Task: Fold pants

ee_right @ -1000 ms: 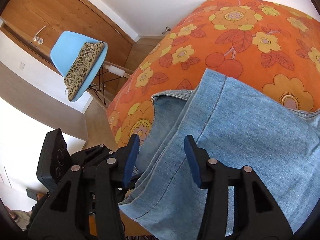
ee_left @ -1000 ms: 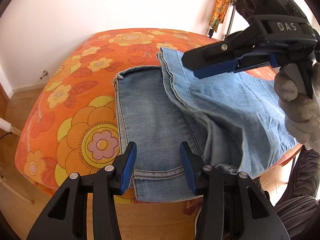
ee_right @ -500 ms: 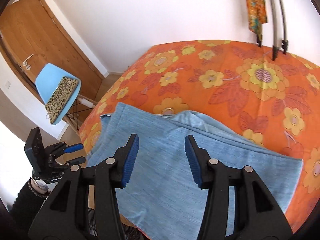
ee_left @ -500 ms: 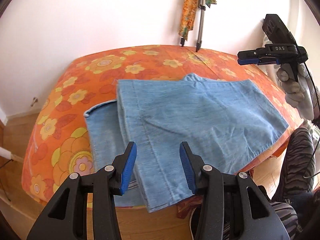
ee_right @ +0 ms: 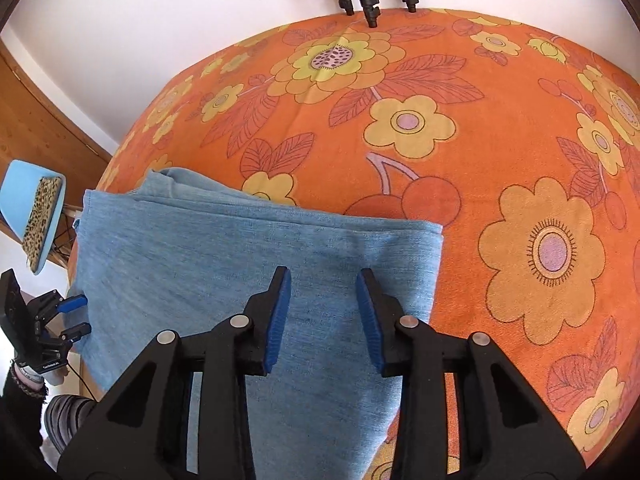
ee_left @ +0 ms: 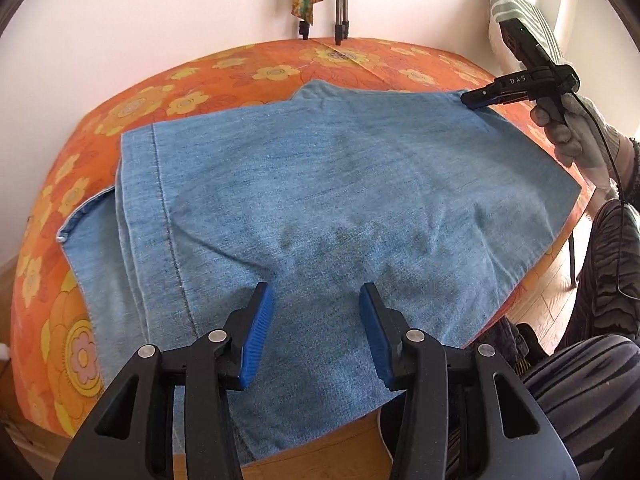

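Plainly, one pair of blue denim pants (ee_left: 320, 184) is seen folded on the orange flowered tablecloth (ee_left: 120, 112), its near edge hanging over the table's front edge. From the left wrist view the whole width of the fold is shown, with a stitched seam running down its left side and a lower layer of denim sticking out at the left; the right gripper (ee_left: 478, 101) is also seen there, held in a gloved hand (ee_left: 576, 140) at the far right corner of the pants, its blue pad tips at the cloth's edge (whether they touch it cannot be told). From the right wrist view only that right end of the pants (ee_right: 256, 256) is shown, along with much bare tablecloth (ee_right: 520, 160) to its right, a blue chair (ee_right: 24, 184) bearing a leopard-print cushion (ee_right: 42, 224), and the left gripper (ee_right: 76, 314) at the lower left. Two grippers are counted. The left gripper (ee_left: 316, 332) is held apart over the denim, nothing pinched between its pads. The right gripper (ee_right: 323, 316) has just been closing, yet a gap is kept between its pads and no cloth is gripped. Three tripod feet (ee_right: 372, 12) are counted at the table's far edge in the right view; only two (ee_left: 340, 28) are seen in the left.
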Demonstrator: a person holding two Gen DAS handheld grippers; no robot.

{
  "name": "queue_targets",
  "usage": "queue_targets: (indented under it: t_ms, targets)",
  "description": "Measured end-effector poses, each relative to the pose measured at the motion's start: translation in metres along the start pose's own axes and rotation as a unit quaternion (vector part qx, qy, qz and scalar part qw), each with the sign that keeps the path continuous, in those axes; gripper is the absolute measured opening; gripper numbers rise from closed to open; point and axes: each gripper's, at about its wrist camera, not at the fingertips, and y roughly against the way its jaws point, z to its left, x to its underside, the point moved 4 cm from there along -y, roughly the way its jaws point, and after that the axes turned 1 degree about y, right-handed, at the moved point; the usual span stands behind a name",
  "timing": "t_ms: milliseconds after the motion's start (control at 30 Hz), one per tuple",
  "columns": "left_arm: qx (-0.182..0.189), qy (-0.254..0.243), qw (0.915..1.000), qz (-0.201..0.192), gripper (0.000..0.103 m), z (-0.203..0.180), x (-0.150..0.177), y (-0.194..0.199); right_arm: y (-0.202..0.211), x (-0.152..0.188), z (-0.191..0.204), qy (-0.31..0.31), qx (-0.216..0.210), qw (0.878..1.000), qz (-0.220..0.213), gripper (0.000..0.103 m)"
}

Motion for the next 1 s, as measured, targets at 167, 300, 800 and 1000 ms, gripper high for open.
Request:
queue_targets:
  t_ms: [167,300,800,1000]
  targets:
    - [-0.029,0.035,0.999,-0.002,0.044,0.016,-0.001,0.026,0.055,0.017,0.008,-0.011,-0.053,0.998,-0.033,0.036]
    - [-0.072,0.049,0.9954,-0.041,0.044,0.031,-0.018,0.077,0.109,0.043,0.018,0.01,-0.062,0.995,-0.073,0.043]
    - [-0.107,0.025,0.9847,-0.135,0.046,-0.004,-0.174,0.274,0.219,0.093,0.023,0.04,-0.015,0.985,-0.168,0.053]
    - [-0.103,-0.033,0.9855,-0.131,0.047,-0.076,-0.24,0.282,0.234,0.1,0.02,0.04,-0.024,0.981,-0.187,0.053]
